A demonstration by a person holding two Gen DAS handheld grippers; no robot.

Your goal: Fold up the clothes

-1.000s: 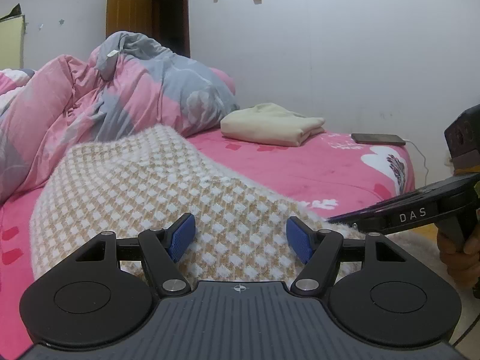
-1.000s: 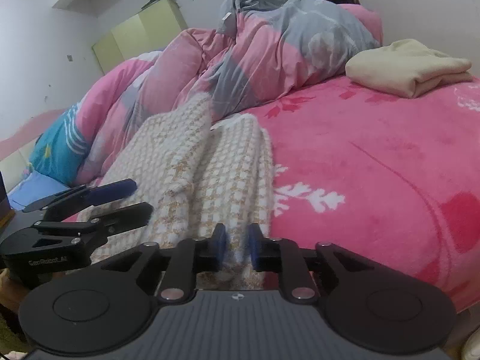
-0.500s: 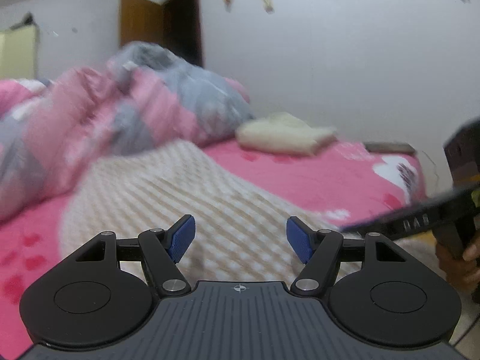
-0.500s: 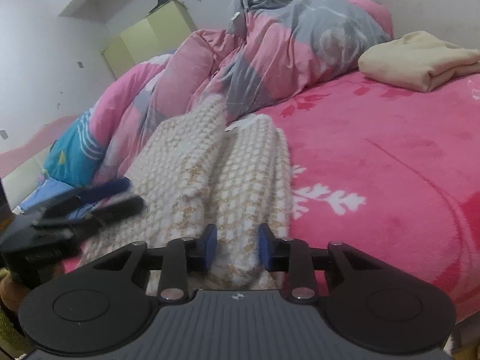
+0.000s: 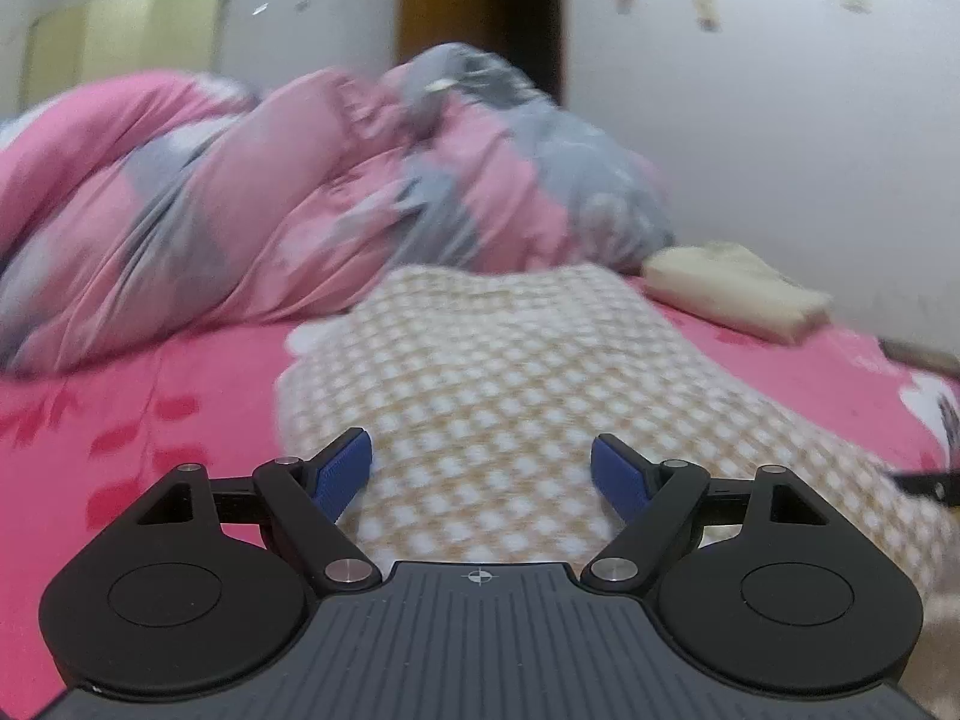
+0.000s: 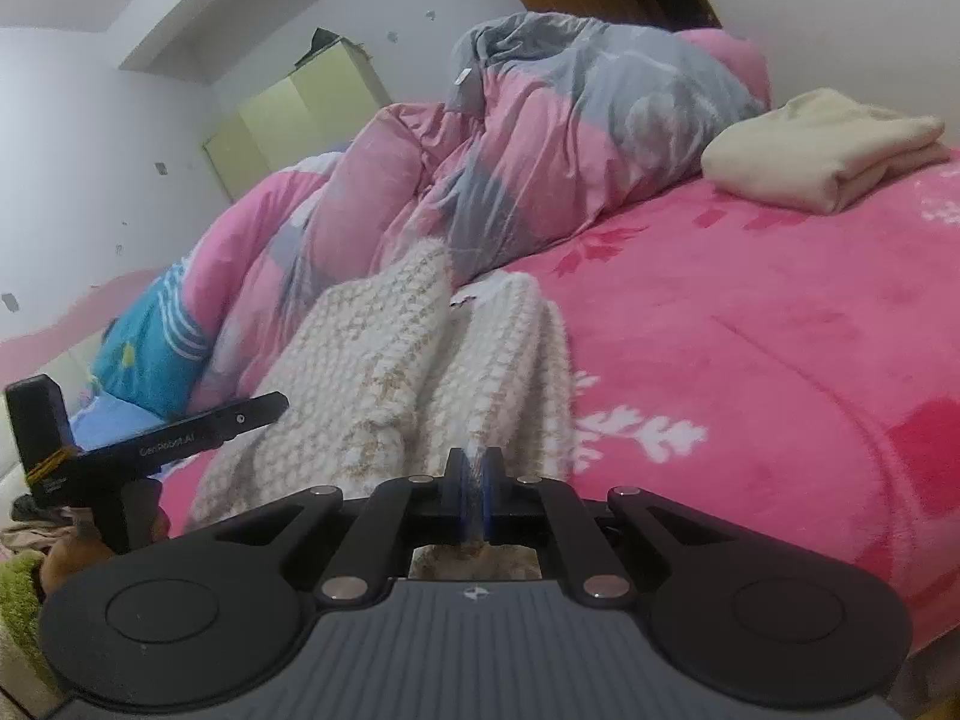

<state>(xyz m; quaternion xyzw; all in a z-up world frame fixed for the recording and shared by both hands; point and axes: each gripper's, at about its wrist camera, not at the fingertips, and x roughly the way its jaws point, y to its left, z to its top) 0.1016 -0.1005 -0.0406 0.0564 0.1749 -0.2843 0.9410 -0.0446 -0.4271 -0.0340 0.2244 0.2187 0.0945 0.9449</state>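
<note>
Right wrist view is showing your right gripper [image 6: 475, 495] now pinching the near edge of the checked knit garment [image 6: 384, 372]: the blue pads, which were standing apart with the fabric between them a second ago, have just been closing and are pressed together on a thin fold of it. The garment is lying on the pink bedspread [image 6: 750, 324], running from the near edge of the bed up toward the heaped pink and grey duvet [image 6: 540, 138], with a crease down its middle. Your hand itself is barely shifting there. At the left of the same view, your left gripper [image 6: 240, 414] is sitting higher and more side-on than before.

In the left wrist view, your left gripper [image 5: 480, 474] is standing spread, its jaws having just been opening wider, and the pads are touching nothing; the garment [image 5: 510, 372] is lying beneath and ahead of them. This view is swinging leftward compared with a second ago and is blurred: the duvet [image 5: 300, 210] is now filling the middle, the folded cream cloth [image 5: 732, 288] is sliding to the right, and the right gripper, plain at the right edge earlier, is now only a dark sliver there.
</note>
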